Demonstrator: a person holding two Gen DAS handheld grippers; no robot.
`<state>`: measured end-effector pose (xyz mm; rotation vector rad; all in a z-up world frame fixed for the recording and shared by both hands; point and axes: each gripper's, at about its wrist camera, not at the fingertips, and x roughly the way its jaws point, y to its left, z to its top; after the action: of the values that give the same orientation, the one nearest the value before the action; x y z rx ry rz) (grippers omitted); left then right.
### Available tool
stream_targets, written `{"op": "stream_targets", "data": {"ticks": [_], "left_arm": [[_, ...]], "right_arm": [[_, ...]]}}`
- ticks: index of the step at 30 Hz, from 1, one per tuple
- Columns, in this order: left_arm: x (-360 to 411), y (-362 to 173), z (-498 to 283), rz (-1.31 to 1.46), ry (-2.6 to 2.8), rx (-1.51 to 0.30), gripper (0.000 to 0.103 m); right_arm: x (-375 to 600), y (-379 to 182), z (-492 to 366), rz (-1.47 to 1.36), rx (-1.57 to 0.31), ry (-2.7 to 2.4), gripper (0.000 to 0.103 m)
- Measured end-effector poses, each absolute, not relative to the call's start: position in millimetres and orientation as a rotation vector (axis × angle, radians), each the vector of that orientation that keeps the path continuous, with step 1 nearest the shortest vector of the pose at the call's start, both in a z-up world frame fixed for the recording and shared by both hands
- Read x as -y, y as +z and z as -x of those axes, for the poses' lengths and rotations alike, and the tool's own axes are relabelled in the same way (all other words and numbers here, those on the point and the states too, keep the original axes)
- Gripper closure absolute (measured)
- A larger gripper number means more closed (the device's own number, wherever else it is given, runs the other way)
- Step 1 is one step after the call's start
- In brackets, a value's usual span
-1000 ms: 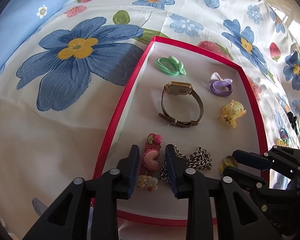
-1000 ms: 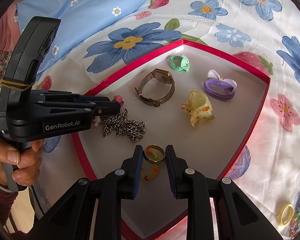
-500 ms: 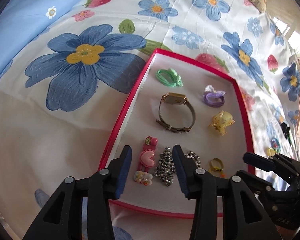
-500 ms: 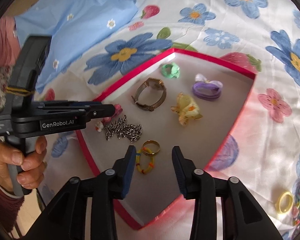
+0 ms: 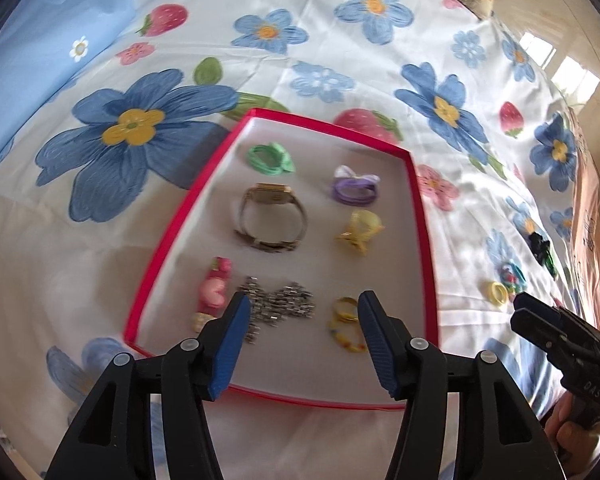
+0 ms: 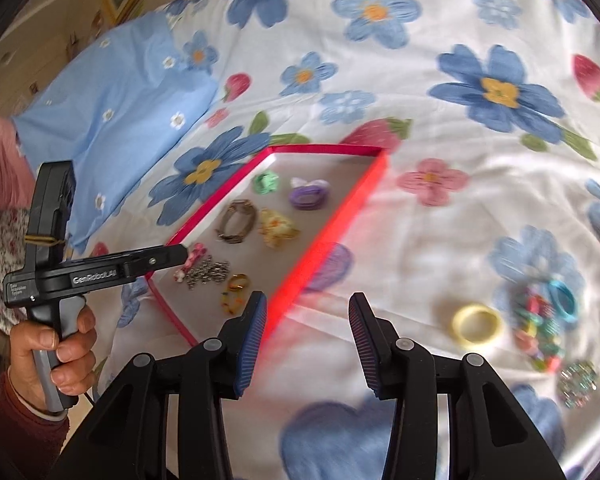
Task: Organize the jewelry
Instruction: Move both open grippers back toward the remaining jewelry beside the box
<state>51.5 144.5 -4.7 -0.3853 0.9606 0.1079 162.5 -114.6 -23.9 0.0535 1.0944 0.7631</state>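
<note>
Flowered bedsheet (image 6: pixel 440 92) carries the red tray (image 5: pixel 418 216) of sorted jewelry, and both the left gripper (image 5: pixel 300 322) and right gripper (image 6: pixel 308 322), spread empty, likely face fetching the yellow ring (image 6: pixel 477 325) lying outside it.

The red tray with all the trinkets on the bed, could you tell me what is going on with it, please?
A person holding a two-finger tool in each hand is sorting jewelry into the red tray on a flowered bedsheet. The tray holds a watch, a chain, rings, hair ties and clips. Both the left tool and the right tool are open and empty. The right one points toward a loose pile beside a yellow ring outside the tray.
</note>
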Motion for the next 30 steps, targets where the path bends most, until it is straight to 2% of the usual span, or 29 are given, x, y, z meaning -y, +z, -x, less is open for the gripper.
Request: {"op": "stream_targets", "data": {"ticks": [12,30], "left_arm": [[-98.4,-0.7,-60.0,0.356,0.003,-0.985,0.04],[-9.8,-7.2,-110.6,0.204,-0.138,-1.029,0.034]], "right_arm": [[201.6,-27.0,-157.5,-0.121,-1.079,0.594,0.044],[289.8,-38.5,-161.9,-0.17,-1.081,0.4,0.043]]}}
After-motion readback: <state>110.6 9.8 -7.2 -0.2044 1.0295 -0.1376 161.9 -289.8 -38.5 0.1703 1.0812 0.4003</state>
